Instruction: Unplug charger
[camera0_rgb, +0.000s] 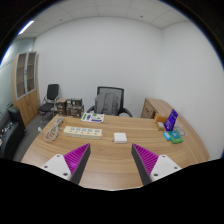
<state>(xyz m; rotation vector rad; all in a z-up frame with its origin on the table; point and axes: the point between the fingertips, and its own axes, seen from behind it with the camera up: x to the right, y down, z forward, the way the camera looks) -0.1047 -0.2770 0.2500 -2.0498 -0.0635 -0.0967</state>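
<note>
Charger, likely plugged into the power strip (82, 131) left of centre on the counter (110, 160), is too small to pick out, so the fingers (108, 160) hang released, well short, for approach.

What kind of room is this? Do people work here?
Probably an office or meeting room. A big wooden table fills the middle, a black office chair sits behind it, and cabinets line the wall. The gripper hangs open above the table, holding nothing.
</note>
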